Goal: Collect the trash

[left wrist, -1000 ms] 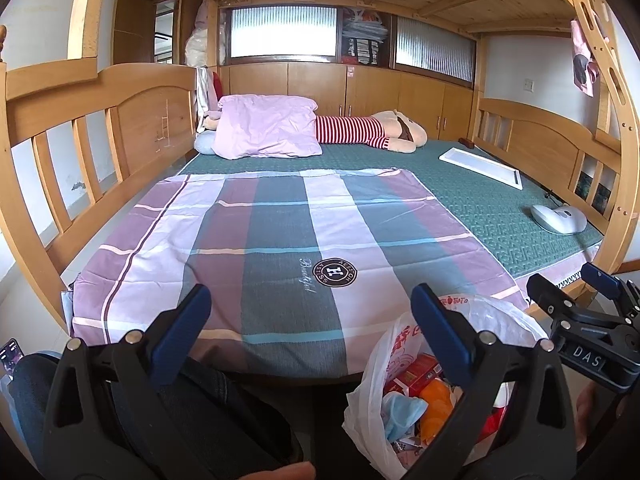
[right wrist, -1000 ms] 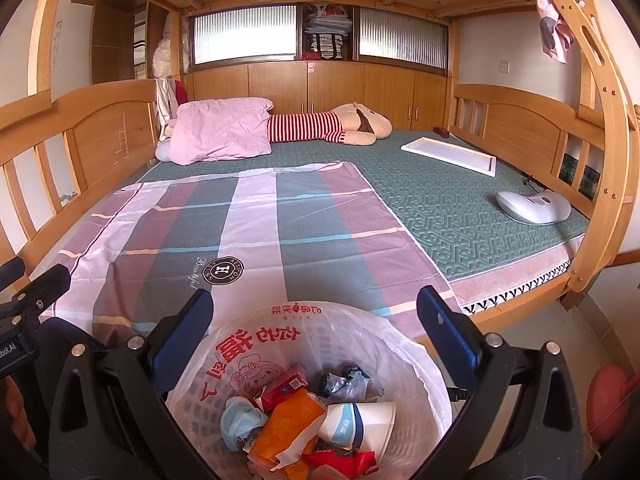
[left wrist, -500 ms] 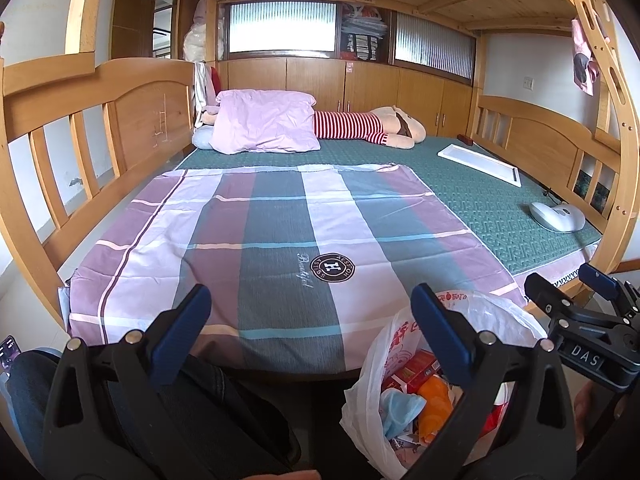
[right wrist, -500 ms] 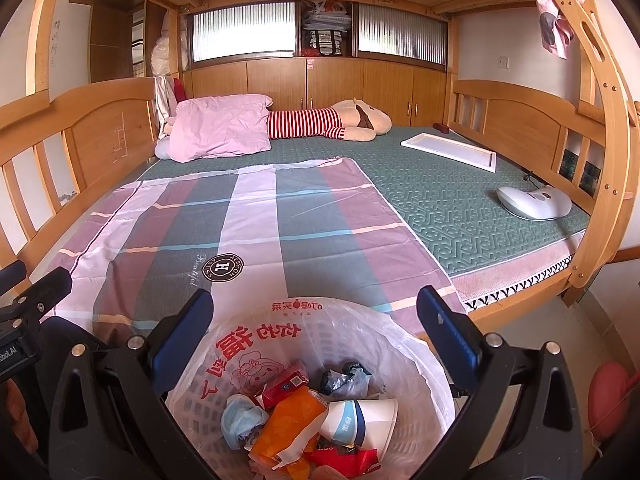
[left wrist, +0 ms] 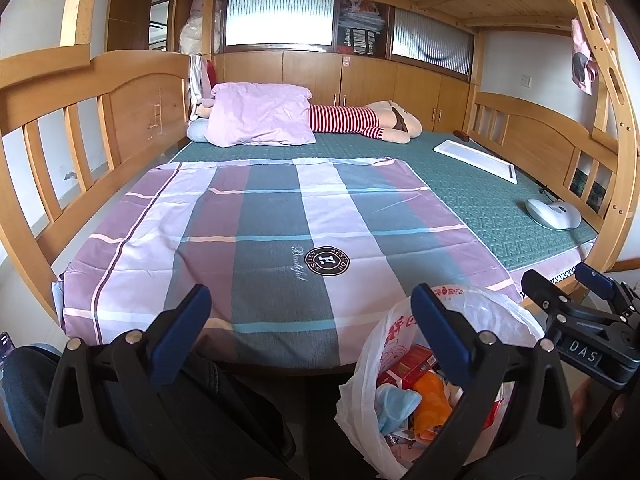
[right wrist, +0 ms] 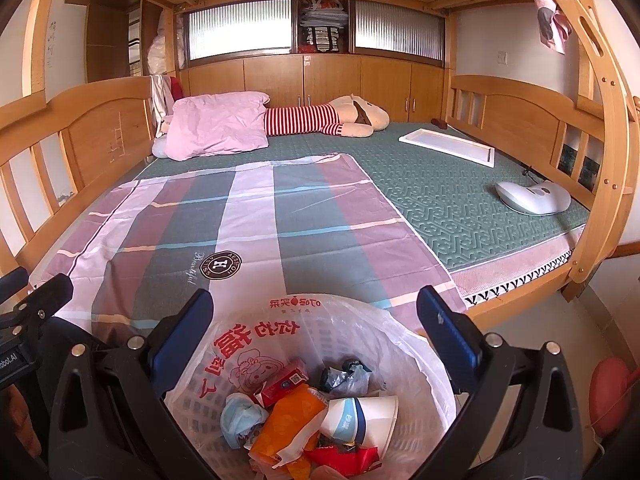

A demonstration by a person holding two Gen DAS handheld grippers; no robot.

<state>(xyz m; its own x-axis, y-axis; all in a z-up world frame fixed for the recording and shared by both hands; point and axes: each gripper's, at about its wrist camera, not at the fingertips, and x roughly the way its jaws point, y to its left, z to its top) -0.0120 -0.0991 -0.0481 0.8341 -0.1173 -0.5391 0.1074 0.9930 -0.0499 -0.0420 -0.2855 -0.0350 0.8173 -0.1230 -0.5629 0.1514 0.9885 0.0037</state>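
Both grippers hang with jaws spread and empty at the foot of a wooden bed – the right gripper [right wrist: 314, 320] directly above a white bag-lined trash basket [right wrist: 420, 376] of wrappers, the left gripper [left wrist: 308, 320] beside it, the bag [left wrist: 368, 364] under its right jaw.

Cam setup, both on my tongs:
- L wrist cam: low at foot of bed, faces fwd along my left gripper [left wrist: 306, 312] across plaid sheet [left wrist: 280, 232] twd pillow [left wrist: 260, 118]; lined bin [left wrist: 372, 364] close, lower right.
- R wrist cam: same heading, further right, looks over my right gripper [right wrist: 314, 312] straight down into bin [right wrist: 320, 324], v. near.
- Shared: sheet, pillow, striped plush [right wrist: 316, 118], white tray [right wrist: 448, 146], bin.
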